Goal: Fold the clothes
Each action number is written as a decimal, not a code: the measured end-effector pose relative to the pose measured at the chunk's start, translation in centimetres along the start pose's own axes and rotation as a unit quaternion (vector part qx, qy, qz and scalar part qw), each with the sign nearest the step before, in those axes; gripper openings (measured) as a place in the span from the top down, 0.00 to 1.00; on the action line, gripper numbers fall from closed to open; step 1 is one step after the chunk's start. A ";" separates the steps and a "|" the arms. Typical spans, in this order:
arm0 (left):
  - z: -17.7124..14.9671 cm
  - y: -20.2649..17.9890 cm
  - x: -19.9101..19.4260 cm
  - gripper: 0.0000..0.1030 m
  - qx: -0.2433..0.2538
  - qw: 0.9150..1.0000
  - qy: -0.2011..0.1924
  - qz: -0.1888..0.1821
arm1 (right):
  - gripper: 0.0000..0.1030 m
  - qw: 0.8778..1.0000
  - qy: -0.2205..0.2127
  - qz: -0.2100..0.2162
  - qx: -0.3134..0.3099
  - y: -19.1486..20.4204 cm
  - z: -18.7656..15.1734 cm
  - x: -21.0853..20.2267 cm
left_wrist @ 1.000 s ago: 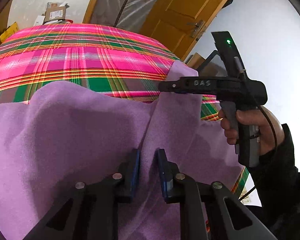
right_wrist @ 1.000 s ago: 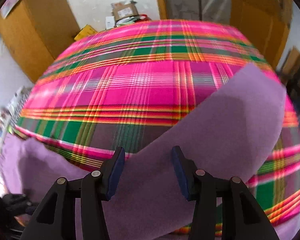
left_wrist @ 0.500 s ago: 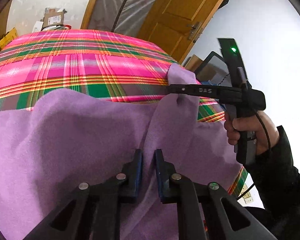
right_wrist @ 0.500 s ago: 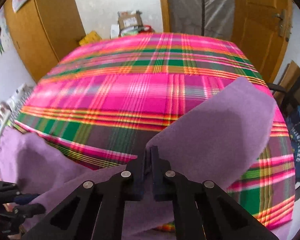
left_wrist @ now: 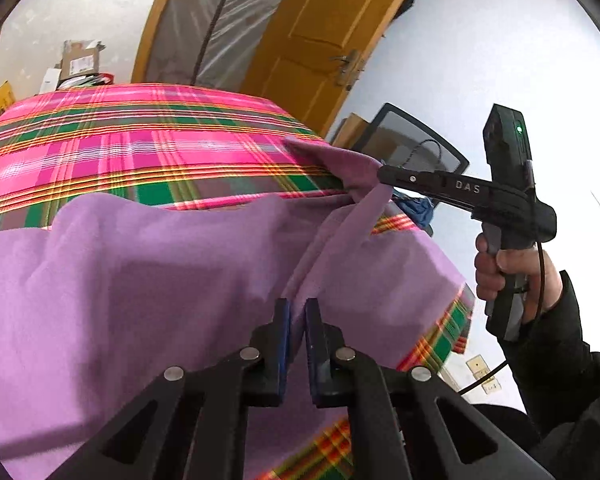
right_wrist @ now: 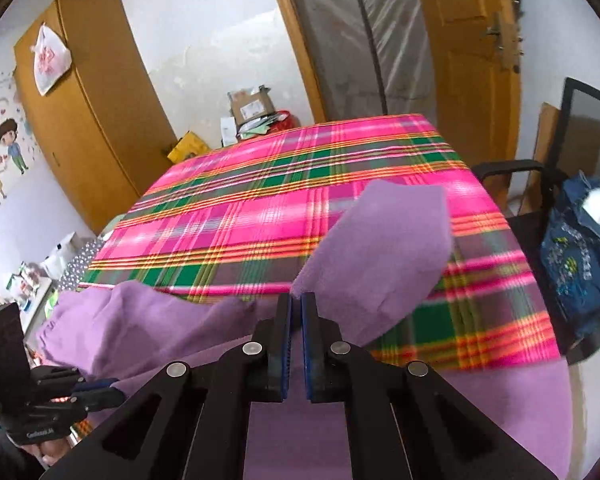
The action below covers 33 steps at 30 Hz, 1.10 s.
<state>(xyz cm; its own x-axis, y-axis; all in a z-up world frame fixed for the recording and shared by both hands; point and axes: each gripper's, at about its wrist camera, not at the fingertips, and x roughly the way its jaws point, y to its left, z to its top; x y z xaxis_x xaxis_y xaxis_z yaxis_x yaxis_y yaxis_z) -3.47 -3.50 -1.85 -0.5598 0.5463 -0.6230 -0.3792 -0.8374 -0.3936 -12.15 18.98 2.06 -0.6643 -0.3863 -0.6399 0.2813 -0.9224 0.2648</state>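
Item: purple garment (left_wrist: 148,280), soft fleece-like cloth, plain, rumpled, draped over the near edge of the plaid-covered table (left_wrist: 140,148).
Left gripper (left_wrist: 296,320): jaws closing, a raised fold between them.
Right gripper (right_wrist: 296,316): jaws together, clamped on a lifted flap near the table's right edge.
Garment's outline cut off below; its type and long axis cannot be told.

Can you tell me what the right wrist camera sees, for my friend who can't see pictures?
The right gripper is shut on a fold of purple cloth, lifting it above a table with a pink and green plaid cover. An orange door and a wooden wardrobe stand behind.
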 end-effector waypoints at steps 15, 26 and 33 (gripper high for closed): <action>-4.2 -0.7 -0.4 0.99 0.018 0.998 0.049 -0.027 | 0.92 0.996 0.074 -0.047 0.023 -1.4 -8.2 -2.0; -2.2 0.1 -0.2 0.97 -0.006 1.000 0.020 0.002 | 0.67 0.994 0.037 -0.084 -0.067 1.6 -3.1 0.9; -1.5 0.3 1.3 0.97 -0.007 0.999 0.032 0.016 | 0.67 0.982 0.076 -0.123 -0.120 2.0 -2.7 5.4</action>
<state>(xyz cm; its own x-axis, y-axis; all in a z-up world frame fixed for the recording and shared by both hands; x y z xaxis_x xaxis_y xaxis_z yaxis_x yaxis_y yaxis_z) -3.14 -3.07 -3.78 -0.5225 0.5175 -0.6776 -0.3510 -0.8548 -0.3823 -13.35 15.09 -2.81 -0.6263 -0.1307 -0.7686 0.2926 -0.9532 -0.0764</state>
